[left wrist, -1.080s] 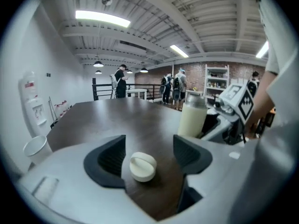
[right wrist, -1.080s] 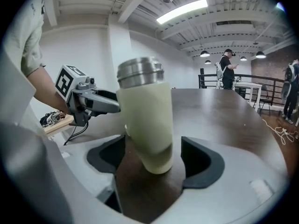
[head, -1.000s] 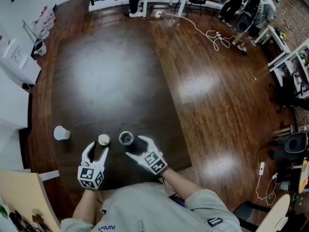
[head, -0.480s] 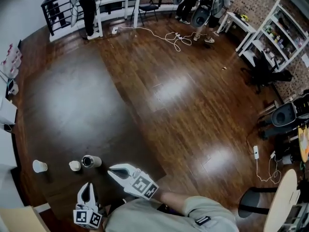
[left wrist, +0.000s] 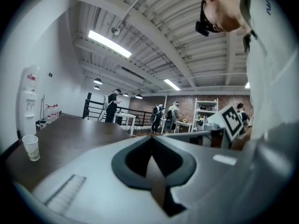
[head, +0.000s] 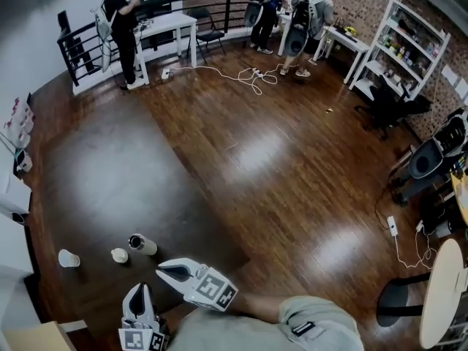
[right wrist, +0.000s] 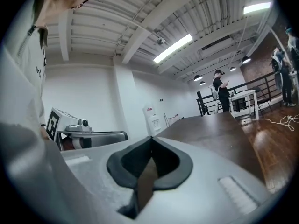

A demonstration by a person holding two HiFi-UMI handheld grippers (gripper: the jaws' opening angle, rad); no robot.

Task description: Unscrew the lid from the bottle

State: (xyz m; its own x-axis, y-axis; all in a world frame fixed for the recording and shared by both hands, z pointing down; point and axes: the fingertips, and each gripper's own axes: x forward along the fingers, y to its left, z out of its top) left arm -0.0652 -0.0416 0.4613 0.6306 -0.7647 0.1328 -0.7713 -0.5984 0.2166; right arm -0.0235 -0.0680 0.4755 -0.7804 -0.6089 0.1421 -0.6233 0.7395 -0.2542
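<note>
The bottle (head: 142, 244) stands open-topped on the dark table (head: 110, 174), near its front. Its small pale lid (head: 119, 255) lies on the table just to the bottle's left, apart from it. My left gripper (head: 139, 291) is drawn back near my body, below the lid, shut and empty. My right gripper (head: 164, 271) points left, just below the bottle, also shut with nothing in it. In the left gripper view the jaws (left wrist: 150, 141) meet, and the right gripper view (right wrist: 150, 141) shows the same; neither view shows the bottle.
A white paper cup (head: 68, 258) (left wrist: 31, 147) stands left of the lid. The table's right edge (head: 219, 225) drops to wooden floor. People stand far off by a white desk (head: 164, 28) and shelves (head: 402, 50). Cables (head: 248, 75) lie on the floor.
Both grippers have pulled back from the lid and bottle toward my body and closed empty. The head view has tilted up, so the table objects sit lower left.
</note>
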